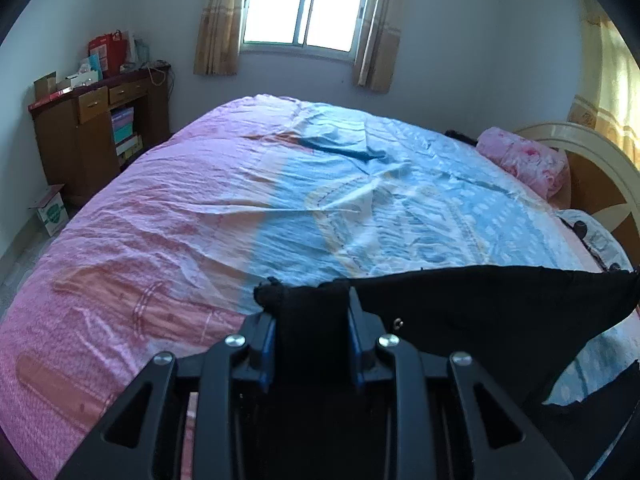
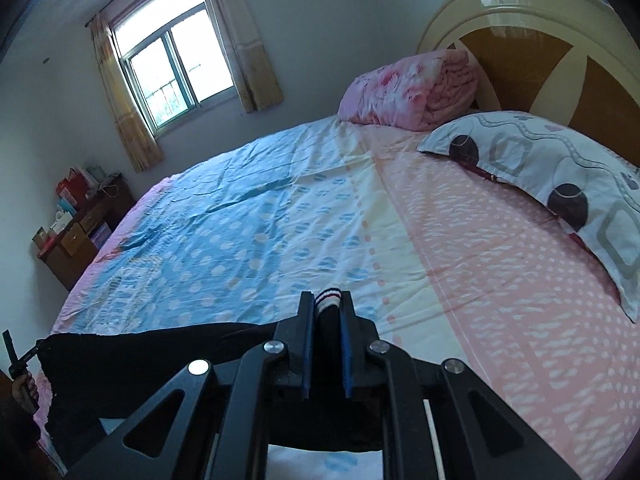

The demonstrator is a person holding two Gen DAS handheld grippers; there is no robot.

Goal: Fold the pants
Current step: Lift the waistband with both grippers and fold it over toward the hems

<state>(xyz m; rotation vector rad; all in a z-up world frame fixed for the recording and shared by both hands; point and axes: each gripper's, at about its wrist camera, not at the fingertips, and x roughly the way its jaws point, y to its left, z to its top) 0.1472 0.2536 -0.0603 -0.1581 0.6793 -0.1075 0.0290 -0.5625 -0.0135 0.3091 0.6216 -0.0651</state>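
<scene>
The black pants (image 1: 500, 304) hang stretched between my two grippers above the bed. My left gripper (image 1: 312, 300) is shut on one black end of the pants. My right gripper (image 2: 326, 308) is shut on the other end, where a white striped cuff (image 2: 329, 298) sticks out between the fingers. In the right wrist view the black cloth (image 2: 140, 364) runs left to the other gripper, which shows small at the far left edge. The lower part of the pants hangs below both cameras.
The bed (image 1: 200, 208) has a wrinkled pink and blue sheet. A rolled pink blanket (image 2: 412, 88) and a patterned pillow (image 2: 560, 184) lie by the headboard (image 2: 532, 40). A wooden desk (image 1: 96, 132) with boxes stands by the wall. A window (image 1: 308, 4) is behind the bed.
</scene>
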